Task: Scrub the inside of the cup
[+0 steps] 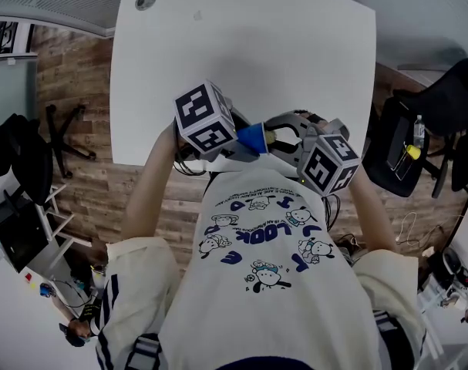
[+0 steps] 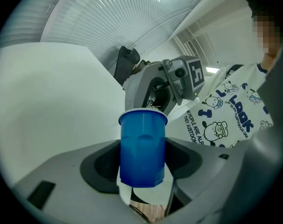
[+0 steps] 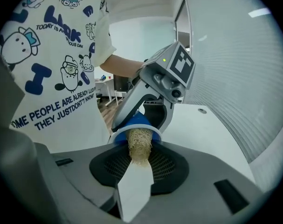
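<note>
Clamping the cup (image 2: pixel 142 146) sideways in my left tool (image 2: pixel 142 178), above the near edge of the desk (image 1: pixel 241 52), I aim its mouth at the right tool (image 3: pixel 137 171), which pinches a scrubber (image 3: pixel 139 146) whose tip sits inside the rim, ready for scrubbing.

Operator and hand-held rig: a cream short-sleeved T-shirt (image 1: pixel 257 299) printed with blue letters and cartoon puppies, with dark stripes on the sleeves. The left gripper (image 1: pixel 247 140) and right gripper (image 1: pixel 278 139) have grey moulded shells with dark inner recesses. Each carries a white cube (image 1: pixel 205 119) faced with black square markers.
</note>
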`<state>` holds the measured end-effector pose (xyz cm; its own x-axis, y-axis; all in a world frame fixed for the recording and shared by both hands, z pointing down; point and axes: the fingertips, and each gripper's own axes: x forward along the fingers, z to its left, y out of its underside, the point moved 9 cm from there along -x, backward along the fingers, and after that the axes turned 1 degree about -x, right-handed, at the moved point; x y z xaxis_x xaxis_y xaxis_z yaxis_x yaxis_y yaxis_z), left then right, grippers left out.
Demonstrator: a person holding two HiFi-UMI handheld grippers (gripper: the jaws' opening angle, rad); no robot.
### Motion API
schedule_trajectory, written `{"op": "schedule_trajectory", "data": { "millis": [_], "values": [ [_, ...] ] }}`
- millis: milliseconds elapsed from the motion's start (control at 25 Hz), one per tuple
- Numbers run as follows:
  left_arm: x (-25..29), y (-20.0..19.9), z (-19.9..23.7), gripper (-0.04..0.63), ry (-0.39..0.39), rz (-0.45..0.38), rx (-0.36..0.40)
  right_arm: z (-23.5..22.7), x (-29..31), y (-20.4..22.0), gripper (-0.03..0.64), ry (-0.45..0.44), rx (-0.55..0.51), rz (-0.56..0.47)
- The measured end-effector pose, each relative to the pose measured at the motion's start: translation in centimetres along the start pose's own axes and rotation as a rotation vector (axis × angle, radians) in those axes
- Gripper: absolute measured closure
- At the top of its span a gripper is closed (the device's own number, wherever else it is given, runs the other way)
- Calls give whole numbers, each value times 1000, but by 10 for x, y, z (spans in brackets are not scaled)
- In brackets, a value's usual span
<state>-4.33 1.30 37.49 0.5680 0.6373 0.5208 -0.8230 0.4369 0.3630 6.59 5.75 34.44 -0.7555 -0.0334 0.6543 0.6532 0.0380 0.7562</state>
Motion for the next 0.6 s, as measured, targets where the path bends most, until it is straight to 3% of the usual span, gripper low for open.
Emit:
{"op": "schedule_trajectory", "data": {
  "millis": [280, 600],
  "values": [
    [-1, -3, -5, 295, -57, 16, 68, -4, 0, 2, 505, -57, 135, -39],
    [3, -6, -9, 295, -120, 55, 133, -10, 3, 17, 505, -164, 427, -102]
  ]
}}
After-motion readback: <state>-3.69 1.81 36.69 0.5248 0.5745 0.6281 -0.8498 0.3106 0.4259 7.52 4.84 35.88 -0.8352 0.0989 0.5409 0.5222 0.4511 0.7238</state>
